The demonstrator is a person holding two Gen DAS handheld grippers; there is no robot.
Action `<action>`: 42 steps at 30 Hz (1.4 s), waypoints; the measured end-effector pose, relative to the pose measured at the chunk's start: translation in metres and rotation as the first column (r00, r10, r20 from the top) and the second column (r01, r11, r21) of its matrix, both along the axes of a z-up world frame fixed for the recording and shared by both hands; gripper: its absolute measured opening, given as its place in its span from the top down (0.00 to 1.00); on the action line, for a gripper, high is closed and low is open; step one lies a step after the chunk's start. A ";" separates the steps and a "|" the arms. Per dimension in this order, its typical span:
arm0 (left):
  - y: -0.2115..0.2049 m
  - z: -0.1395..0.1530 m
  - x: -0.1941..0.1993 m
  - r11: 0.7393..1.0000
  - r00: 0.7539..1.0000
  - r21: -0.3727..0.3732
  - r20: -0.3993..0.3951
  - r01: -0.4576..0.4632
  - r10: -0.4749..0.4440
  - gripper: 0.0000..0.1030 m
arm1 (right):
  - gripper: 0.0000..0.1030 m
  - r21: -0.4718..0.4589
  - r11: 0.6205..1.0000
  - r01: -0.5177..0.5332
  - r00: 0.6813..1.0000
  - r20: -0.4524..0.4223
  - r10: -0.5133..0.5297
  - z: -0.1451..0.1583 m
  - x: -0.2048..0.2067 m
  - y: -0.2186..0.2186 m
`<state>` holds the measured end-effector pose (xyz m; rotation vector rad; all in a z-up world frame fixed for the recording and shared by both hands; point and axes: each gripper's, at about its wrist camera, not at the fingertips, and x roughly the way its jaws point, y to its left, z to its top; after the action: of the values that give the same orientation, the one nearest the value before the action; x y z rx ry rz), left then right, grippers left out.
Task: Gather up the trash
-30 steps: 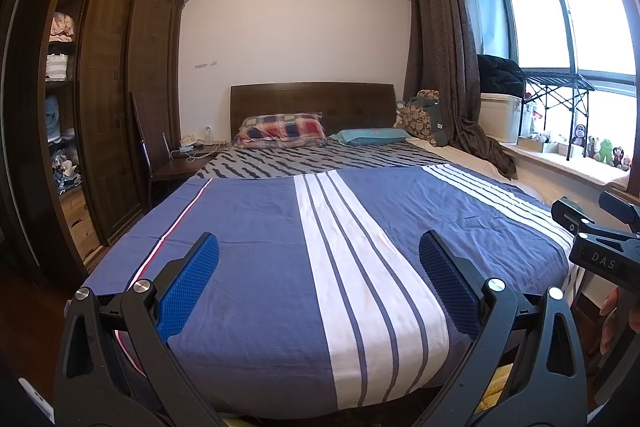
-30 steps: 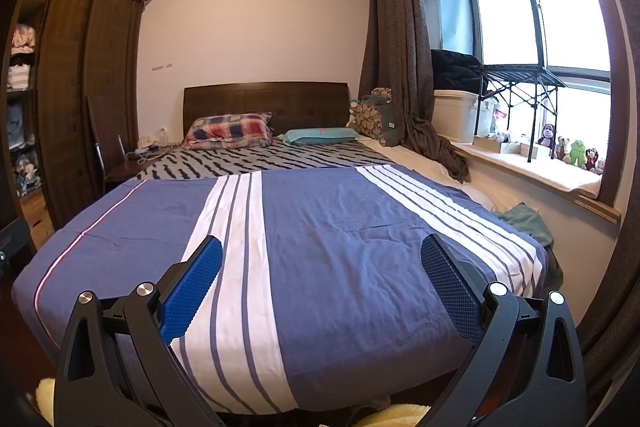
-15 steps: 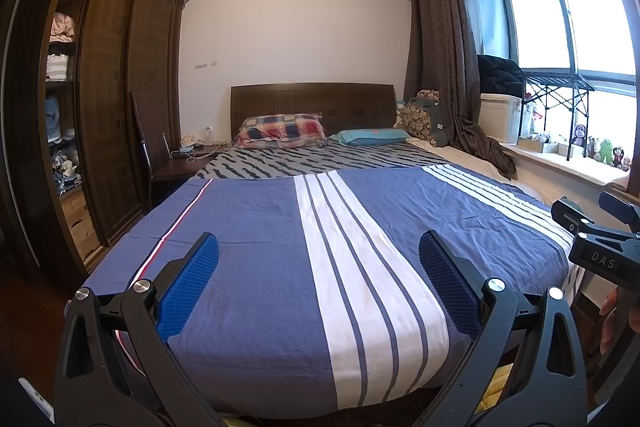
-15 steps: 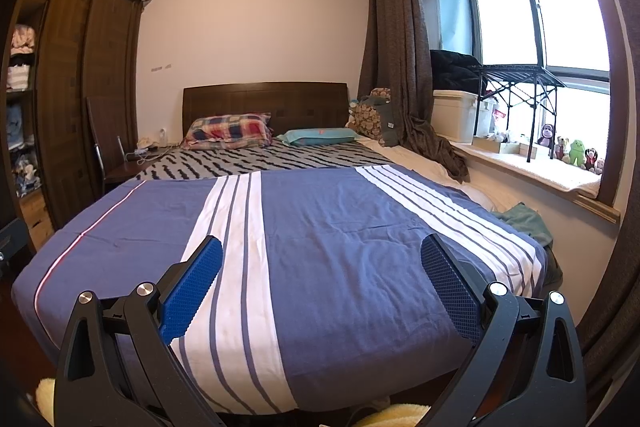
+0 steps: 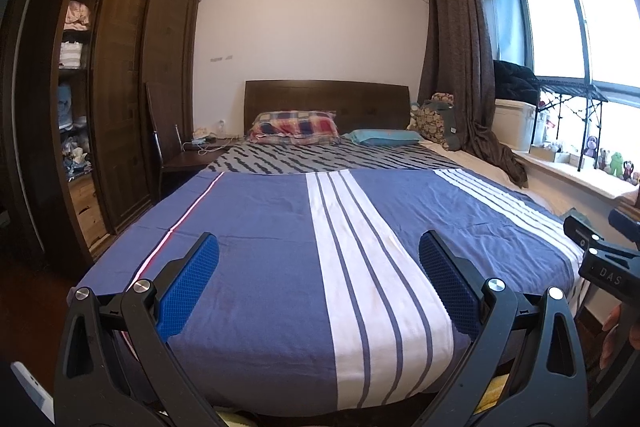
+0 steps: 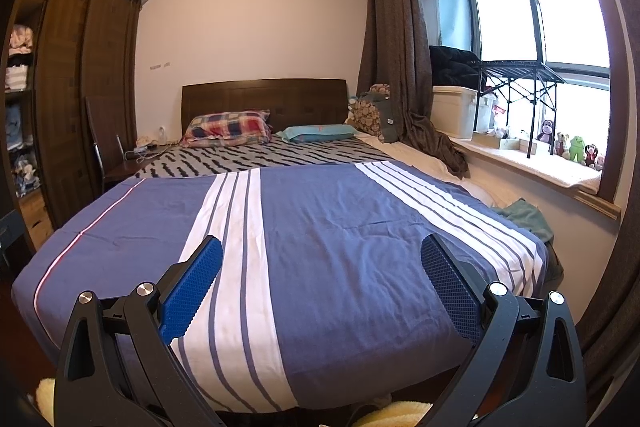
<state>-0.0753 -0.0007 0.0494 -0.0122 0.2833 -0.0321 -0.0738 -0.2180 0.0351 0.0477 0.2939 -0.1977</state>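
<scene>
Left wrist view shows the left gripper spread wide and empty above the blue striped bedspread; the right gripper is likewise spread and empty. No trash is visible, perhaps hidden below the bed's foot. Risk: the pads snagging bedding, or taking the green cloth for rubbish.
</scene>
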 end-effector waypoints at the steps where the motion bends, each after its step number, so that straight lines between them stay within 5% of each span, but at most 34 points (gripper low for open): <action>1: 0.000 0.000 0.000 1.000 1.000 -0.004 -0.001 0.005 -0.005 0.08 | 0.03 -0.001 1.000 -0.002 1.000 -0.001 0.002 0.000 0.000 0.000; 20: 0.003 -0.006 0.024 0.999 0.999 0.009 -0.022 -0.046 0.046 0.08 | 0.03 0.011 1.000 -0.022 1.000 0.005 0.022 -0.003 0.022 -0.009; 29: 0.022 -0.019 0.081 0.997 0.994 -0.034 -0.090 -0.071 0.068 0.08 | 0.03 0.055 0.996 -0.065 0.998 -0.012 0.066 -0.017 0.079 -0.025; 32: 0.043 -0.029 0.121 0.994 0.987 -0.075 -0.143 -0.085 0.073 0.08 | 0.03 0.094 0.993 -0.070 0.993 -0.084 0.078 -0.031 0.127 -0.043; 37: 0.100 -0.066 0.213 0.966 0.935 -0.004 -0.252 -0.260 0.251 0.08 | 0.03 0.103 0.992 0.067 0.968 -0.246 -0.039 -0.072 0.241 -0.106; 42: 0.179 -0.129 0.313 0.900 0.817 0.067 -0.394 -0.431 0.421 0.08 | 0.03 0.110 0.972 0.206 0.880 -0.455 -0.135 -0.142 0.354 -0.185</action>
<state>0.2374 0.1788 -0.0800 -0.1089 0.6883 0.4228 0.2804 -0.4028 -0.1070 0.1851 0.7673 -0.3632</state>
